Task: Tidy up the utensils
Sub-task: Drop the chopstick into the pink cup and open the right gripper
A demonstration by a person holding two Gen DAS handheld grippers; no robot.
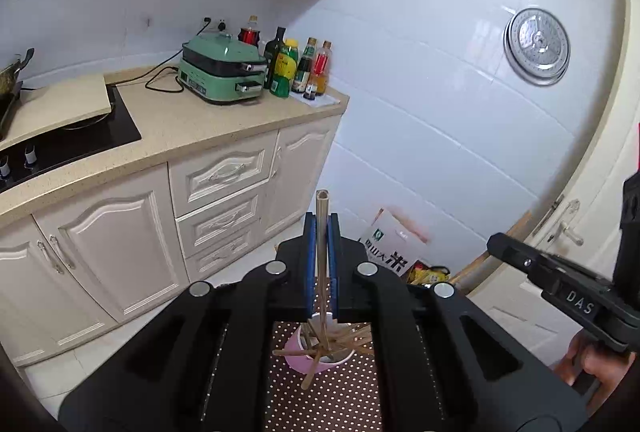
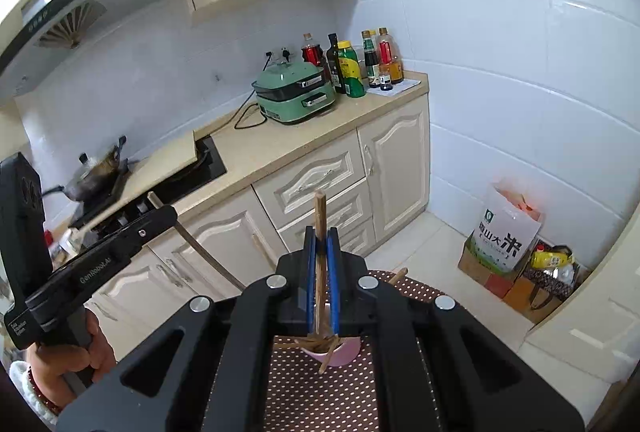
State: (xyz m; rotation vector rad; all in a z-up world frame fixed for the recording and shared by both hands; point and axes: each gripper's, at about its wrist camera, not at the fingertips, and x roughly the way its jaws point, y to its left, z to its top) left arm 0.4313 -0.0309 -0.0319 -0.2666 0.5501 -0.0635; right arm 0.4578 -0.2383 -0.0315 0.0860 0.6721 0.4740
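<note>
My left gripper (image 1: 321, 228) is shut on a pale wooden chopstick (image 1: 322, 204) that stands upright between its blue pads. Below it a pink cup (image 1: 296, 362) holds several crossed chopsticks on a brown dotted cloth (image 1: 320, 404). My right gripper (image 2: 321, 238) is shut on a darker brown chopstick (image 2: 319, 208), also upright, above the same pink cup (image 2: 344, 354). The right gripper shows at the right edge of the left wrist view (image 1: 496, 242). The left gripper shows at the left in the right wrist view (image 2: 166, 214), with its chopstick (image 2: 200, 246) slanting below it.
A kitchen counter (image 1: 192, 132) with a green cooker (image 1: 222, 72), bottles (image 1: 300, 68) and a black hob (image 1: 68, 140) stands behind. A wok (image 2: 94, 178) sits on the hob. A rice bag (image 2: 504, 232) and boxes stand on the floor by the tiled wall.
</note>
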